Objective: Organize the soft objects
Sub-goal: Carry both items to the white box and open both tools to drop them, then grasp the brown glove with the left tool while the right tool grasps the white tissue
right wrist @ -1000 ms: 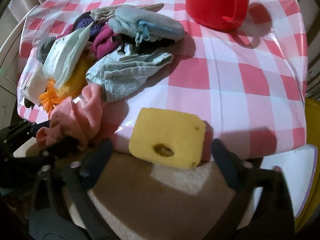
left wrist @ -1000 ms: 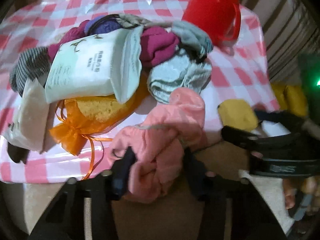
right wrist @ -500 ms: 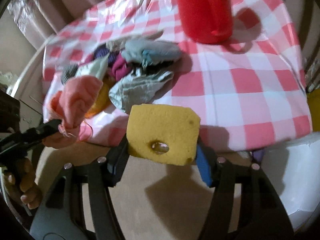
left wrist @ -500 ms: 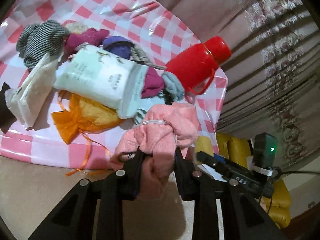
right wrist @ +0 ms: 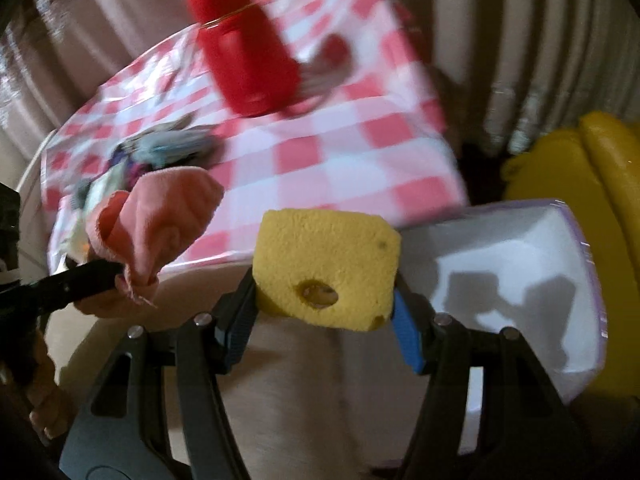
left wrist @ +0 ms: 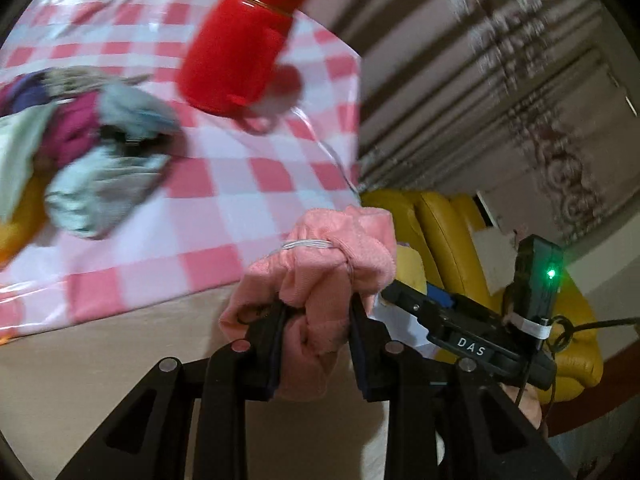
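Note:
My left gripper (left wrist: 318,308) is shut on a pink cloth bundle (left wrist: 320,264) tied with a thin white band, held off the table's near edge; the bundle also shows in the right wrist view (right wrist: 160,216). My right gripper (right wrist: 324,296) is shut on a yellow sponge (right wrist: 326,264) with a hole in it, held in the air next to a white bin (right wrist: 520,280). In the left wrist view the right gripper (left wrist: 460,320) sits just right of the pink bundle. A pile of soft cloths (left wrist: 92,148) lies on the checked table (left wrist: 224,184).
A red flask (left wrist: 244,40) stands at the table's far side, also in the right wrist view (right wrist: 244,48). A yellow seat (left wrist: 460,240) is right of the table, behind the white bin. Striped curtains hang behind. Beige floor lies below.
Both grippers have swung right, away from the cloth pile, carrying the pink bundle and the sponge. The white bin and yellow seat have come into view. The sponge is now beside the bin.

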The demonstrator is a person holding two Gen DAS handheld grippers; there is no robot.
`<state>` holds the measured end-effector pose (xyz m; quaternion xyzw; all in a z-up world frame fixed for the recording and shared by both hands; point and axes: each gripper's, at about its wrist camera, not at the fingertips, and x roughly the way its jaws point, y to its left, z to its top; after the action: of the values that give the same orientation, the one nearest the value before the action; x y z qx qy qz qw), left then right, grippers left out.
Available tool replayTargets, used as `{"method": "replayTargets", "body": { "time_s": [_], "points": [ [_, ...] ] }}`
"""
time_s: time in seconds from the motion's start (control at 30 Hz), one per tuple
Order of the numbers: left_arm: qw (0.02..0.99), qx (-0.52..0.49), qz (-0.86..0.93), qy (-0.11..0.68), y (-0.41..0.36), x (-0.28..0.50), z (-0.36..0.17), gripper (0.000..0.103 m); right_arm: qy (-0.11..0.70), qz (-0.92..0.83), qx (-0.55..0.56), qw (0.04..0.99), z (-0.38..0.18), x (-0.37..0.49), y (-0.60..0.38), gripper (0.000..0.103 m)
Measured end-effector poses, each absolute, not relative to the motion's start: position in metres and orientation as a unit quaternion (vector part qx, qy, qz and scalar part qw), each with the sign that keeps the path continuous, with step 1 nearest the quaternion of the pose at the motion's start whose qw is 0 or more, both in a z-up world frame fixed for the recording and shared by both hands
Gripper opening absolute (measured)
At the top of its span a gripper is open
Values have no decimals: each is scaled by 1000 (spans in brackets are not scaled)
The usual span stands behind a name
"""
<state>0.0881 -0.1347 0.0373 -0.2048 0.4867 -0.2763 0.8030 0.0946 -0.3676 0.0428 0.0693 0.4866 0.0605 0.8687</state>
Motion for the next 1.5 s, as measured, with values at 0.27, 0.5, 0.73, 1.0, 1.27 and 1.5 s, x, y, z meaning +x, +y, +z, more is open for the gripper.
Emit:
{"method": "replayTargets", "body": {
  "time_s": [0.27, 0.5, 0.73, 1.0, 1.27, 1.5],
  "points": [
    [788, -164, -311, 506, -225, 95, 33, 30, 472, -8, 83, 878, 51, 84, -426, 67],
    [769, -152, -344, 517, -266, 101, 25, 59, 462, -57, 64, 883, 54, 78, -445, 78],
    [787, -141, -343, 494, -261, 94, 32, 64, 419, -93, 63, 901, 60, 71, -456, 87],
    [828, -106, -308, 457, -208, 86, 51, 65, 411, -32, 66, 909, 64, 72, -440, 92],
    [871, -141, -178, 435, -75, 71, 54, 65, 417, 54, 79, 904, 69, 76, -400, 92],
    [885, -225, -23, 407, 76, 39, 39, 65, 434, 104, 82, 891, 68, 85, -361, 92]
  ]
}}
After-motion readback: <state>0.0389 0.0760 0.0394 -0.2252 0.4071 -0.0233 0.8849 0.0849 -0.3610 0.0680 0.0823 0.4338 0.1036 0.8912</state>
